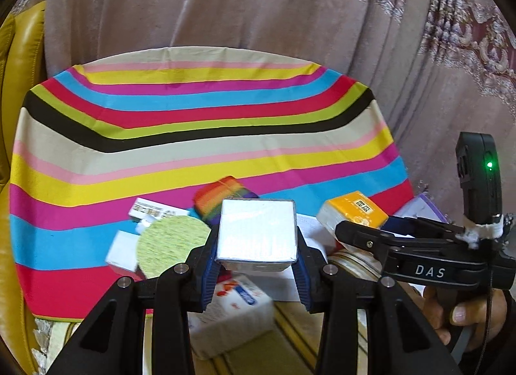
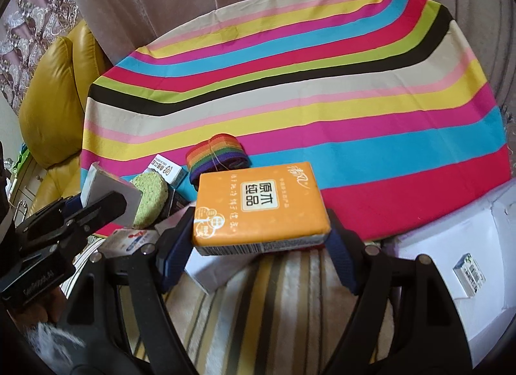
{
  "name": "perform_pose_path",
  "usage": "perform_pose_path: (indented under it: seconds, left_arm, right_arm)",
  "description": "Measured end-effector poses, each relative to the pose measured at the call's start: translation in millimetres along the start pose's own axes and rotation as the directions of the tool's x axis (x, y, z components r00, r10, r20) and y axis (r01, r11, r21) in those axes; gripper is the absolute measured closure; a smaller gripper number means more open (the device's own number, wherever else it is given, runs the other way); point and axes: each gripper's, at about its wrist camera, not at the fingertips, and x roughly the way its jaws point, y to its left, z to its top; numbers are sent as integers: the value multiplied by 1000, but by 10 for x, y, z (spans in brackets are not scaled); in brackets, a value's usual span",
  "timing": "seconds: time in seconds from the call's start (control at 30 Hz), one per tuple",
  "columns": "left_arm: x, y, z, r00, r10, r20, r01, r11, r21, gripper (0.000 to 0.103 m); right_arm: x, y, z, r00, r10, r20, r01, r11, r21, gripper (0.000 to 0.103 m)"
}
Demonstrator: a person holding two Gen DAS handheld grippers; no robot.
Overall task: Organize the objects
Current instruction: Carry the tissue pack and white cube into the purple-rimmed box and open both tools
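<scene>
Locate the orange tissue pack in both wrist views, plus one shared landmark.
Left wrist: orange tissue pack sits right of centre, clamped in the right gripper reaching in from the right edge.
Right wrist: orange tissue pack fills the centre, between that gripper's blue pads.
Shared landmark: the rainbow-striped band, just left of the pack, beyond it.

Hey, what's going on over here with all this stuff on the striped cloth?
A person is sorting small items with a handheld gripper in each hand. The left gripper is clamped on a silver-grey box, and the right gripper holds an orange tissue pack. A green sponge, rainbow band and small cartons remain by the striped cloth's near edge.
</scene>
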Motion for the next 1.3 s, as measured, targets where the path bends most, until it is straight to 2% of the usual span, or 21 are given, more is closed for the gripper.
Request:
perform_pose_path:
  seconds: [0.47,0.73,1.0,1.3]
  left_arm:
    - [104,-562,-73,995,-88,-54,92,992,88,61]
    - [244,-879,-77,986,-133,-104,147,979,144,61]
    - [388,-1233,-94,972,-183,-149,210,958,197,61]
    - [553,-1670,-107,947,-248,-202,295,922,252,61]
  right_arm:
    - [-295,-402,-183,1000,-19,10,19,997,76,25]
    - [-437,-799,-332,998,-60,-2,59,984,169,25]
    - [-585,-1189,-473,992,-130,-8,128,963,237,25]
    - [-743,-1629,-631,977,-214,-25,211,930,300,25]
